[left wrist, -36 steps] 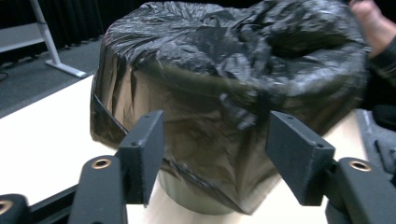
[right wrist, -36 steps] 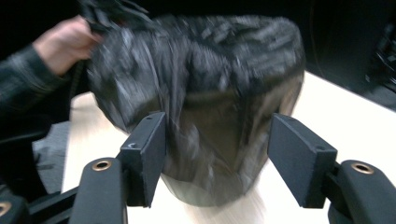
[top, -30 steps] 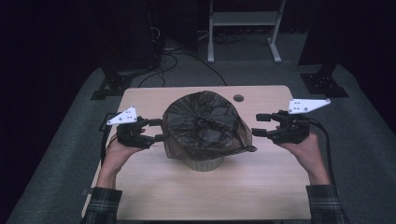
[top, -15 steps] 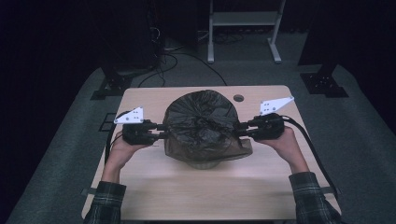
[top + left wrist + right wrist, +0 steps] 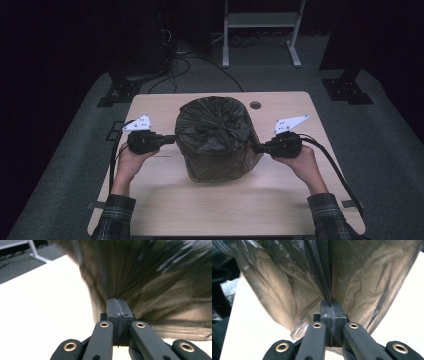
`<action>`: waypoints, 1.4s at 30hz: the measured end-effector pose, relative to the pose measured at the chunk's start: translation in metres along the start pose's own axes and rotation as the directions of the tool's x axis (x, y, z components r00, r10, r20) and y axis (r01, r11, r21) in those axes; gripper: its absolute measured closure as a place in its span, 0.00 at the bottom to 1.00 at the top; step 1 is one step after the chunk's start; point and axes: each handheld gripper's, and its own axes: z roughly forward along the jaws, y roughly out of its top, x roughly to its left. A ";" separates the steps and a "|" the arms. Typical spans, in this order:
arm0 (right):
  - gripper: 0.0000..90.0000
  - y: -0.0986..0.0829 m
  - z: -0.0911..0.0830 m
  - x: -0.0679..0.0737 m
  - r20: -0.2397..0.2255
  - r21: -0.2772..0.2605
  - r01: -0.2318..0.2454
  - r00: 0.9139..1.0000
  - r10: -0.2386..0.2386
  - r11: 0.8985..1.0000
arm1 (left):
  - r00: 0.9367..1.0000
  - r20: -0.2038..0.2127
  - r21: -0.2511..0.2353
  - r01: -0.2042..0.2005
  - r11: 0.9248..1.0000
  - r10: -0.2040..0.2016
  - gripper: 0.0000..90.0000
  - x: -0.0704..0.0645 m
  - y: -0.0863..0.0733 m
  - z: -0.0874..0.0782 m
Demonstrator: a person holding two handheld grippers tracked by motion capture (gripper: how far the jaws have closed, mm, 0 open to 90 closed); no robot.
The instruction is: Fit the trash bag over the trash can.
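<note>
Presently, the black bin bag (image 5: 216, 137) stands at the centre of the wooden table (image 5: 165, 205), draped over a bin. The left gripper (image 5: 169, 140), at the bag's 9 o'clock, has its jaws pressed together on a pinch of film (blurred close up). The right gripper (image 5: 256, 148), at 3 o'clock, likewise clamps the plastic.

right tongs (image 5: 256, 148): moved in, now pinching bag (image 5: 215, 140) | bag: drawn taller, sides pulled taut
</note>
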 end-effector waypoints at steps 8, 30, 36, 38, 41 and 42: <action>0.70 -0.009 -0.002 -0.001 0.065 0.010 -0.012 0.998 0.011 1.000 | 0.997 -0.070 -0.004 0.013 1.000 -0.013 0.84 0.005 -0.008 -0.001; 0.47 0.034 -0.037 0.001 0.077 -0.192 0.025 0.997 -0.010 0.981 | 0.997 -0.040 -0.202 -0.069 0.977 0.062 0.49 0.026 0.093 -0.020; 0.47 0.039 -0.035 0.001 0.072 -0.198 0.036 0.997 -0.022 0.979 | 0.998 -0.023 -0.174 -0.068 0.982 0.065 0.48 0.031 0.105 0.006; 0.47 0.040 -0.035 0.001 0.070 -0.201 0.038 0.997 -0.024 0.979 | 0.998 -0.024 -0.160 -0.065 0.985 0.062 0.48 0.033 0.107 0.014; 0.47 0.041 -0.034 0.002 0.067 -0.205 0.041 0.997 -0.028 0.978 | 0.999 -0.011 -0.143 -0.042 0.989 0.041 0.48 0.038 0.106 0.025; 0.47 0.041 -0.033 0.002 0.064 -0.206 0.040 0.998 -0.027 0.978 | 0.999 -0.006 -0.135 -0.038 0.990 0.038 0.48 0.040 0.106 0.029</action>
